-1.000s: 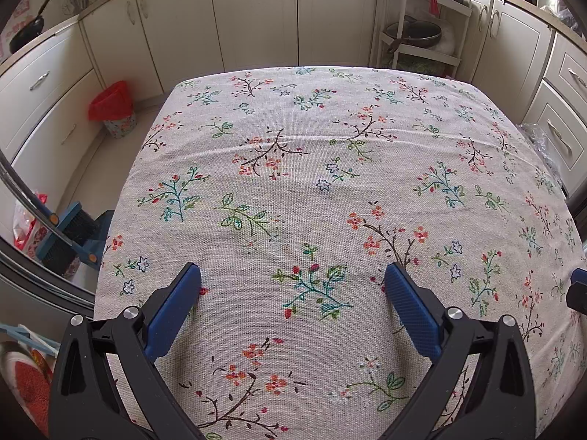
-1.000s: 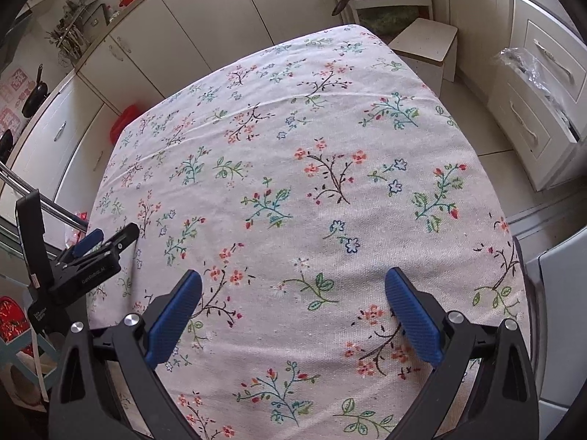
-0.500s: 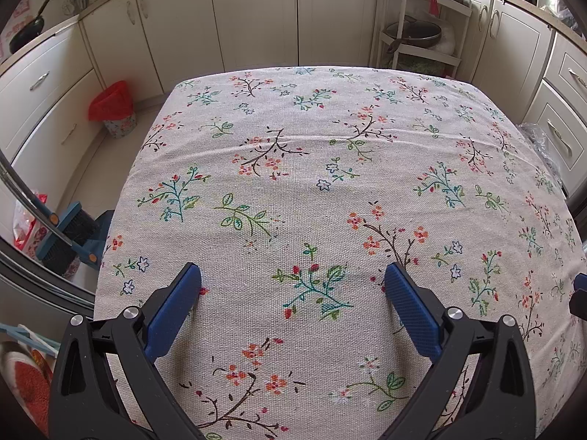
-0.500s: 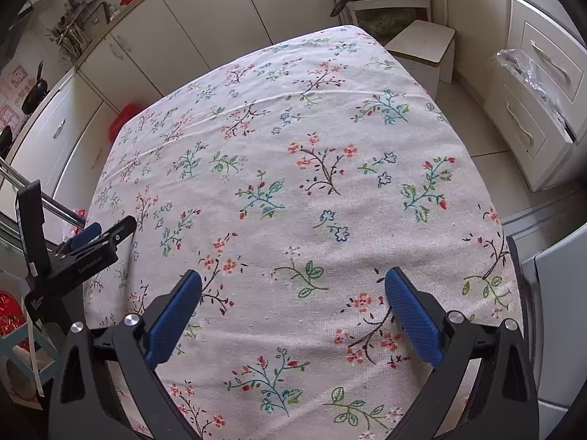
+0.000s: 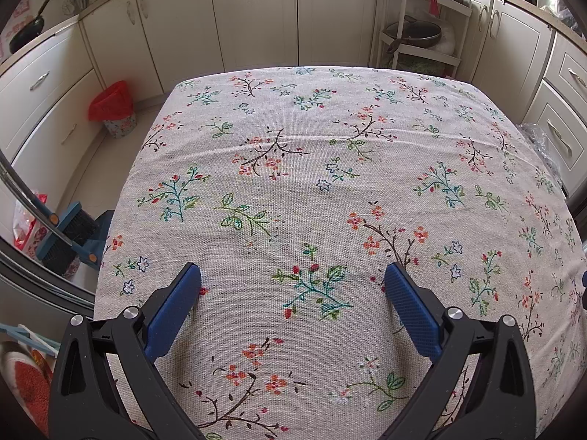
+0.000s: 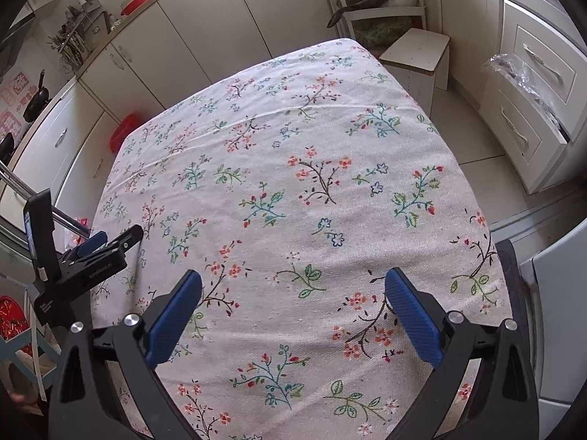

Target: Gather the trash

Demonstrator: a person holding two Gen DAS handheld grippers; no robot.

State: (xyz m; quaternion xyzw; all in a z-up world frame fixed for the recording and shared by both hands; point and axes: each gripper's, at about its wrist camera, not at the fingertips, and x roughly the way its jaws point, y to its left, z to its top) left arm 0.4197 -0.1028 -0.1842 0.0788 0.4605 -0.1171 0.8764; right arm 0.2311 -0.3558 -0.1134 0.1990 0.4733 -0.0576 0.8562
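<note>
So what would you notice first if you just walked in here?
The big flowery tablecloth fills the middle, with nothing lying on it. Both grippers, left and right, hang wide open over its near edge. A red-lined bin sits on the floor by the left cabinets.

— Cream cabinets (image 5: 253,18) along the far wall, drawers (image 6: 532,84) at right, pale tiled floor (image 6: 473,135).
— Floral tablecloth (image 5: 312,190) filling the middle; white stool (image 6: 418,55) far right, daylight throughout.
</note>
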